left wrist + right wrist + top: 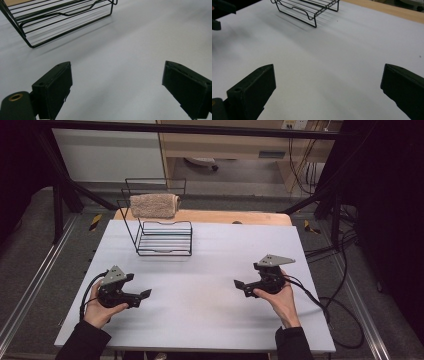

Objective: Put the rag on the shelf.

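Towel: beige terry towel (154, 205), folded and draped over the top rail of the black wire rack (165, 239) at the far left of the white table (210, 320).
Position relative to grippers: well apart from both, which sit low near the table's near edge.
Left gripper: left gripper (117, 87) has its jaws spread wide with nothing between them, just bare tabletop; the rack's lower shelf shows ahead of it.
Right gripper: right gripper (328, 91) is likewise wide apart and empty-handed.
Weight: probably light (a small cloth, by the look of it).
Stiffness: soft and limp; it should sag and unfold once lifted, so one pinch may leave the rest trailing.
Surface: looped pile, likely grippy rather than slick; not fragile.
Where to hold: a hanging edge below the rail, taking all layers of the fold, or both ends at once.
Caution: the wire rack looks light and could tip or slide if the cloth snags.
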A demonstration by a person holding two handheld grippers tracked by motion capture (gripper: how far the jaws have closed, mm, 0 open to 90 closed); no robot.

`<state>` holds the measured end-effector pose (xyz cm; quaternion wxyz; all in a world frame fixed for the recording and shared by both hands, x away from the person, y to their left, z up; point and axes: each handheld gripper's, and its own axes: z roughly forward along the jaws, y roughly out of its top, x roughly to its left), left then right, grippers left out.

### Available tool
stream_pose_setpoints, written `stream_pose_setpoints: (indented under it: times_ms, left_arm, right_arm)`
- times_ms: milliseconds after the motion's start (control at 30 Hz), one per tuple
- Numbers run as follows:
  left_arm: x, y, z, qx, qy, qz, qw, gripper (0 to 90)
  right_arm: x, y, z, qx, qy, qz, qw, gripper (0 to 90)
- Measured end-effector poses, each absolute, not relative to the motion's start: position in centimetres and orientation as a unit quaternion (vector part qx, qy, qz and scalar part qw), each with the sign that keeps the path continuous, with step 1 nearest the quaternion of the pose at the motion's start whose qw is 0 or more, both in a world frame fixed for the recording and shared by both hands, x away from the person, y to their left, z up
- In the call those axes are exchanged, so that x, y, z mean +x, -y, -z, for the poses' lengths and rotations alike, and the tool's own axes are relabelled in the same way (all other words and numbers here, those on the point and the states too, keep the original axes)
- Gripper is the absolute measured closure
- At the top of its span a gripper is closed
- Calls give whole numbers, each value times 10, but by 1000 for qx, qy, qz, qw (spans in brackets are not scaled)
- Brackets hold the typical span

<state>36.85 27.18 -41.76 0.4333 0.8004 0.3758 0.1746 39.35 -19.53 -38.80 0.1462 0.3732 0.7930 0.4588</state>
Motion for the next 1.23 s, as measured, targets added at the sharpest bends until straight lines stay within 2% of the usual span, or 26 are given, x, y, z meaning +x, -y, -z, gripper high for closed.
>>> stream_pose_setpoints:
  times_ms: [633,1233]
  left_arm:
    - [360,-275,435,812,-364,-175,421,93]
    - [358,-279,440,812,-365,-175,419,92]
  right_arm:
    - [364,255,435,414,-776,-455,136,6]
    - [354,270,448,428,-773,-450,132,6]
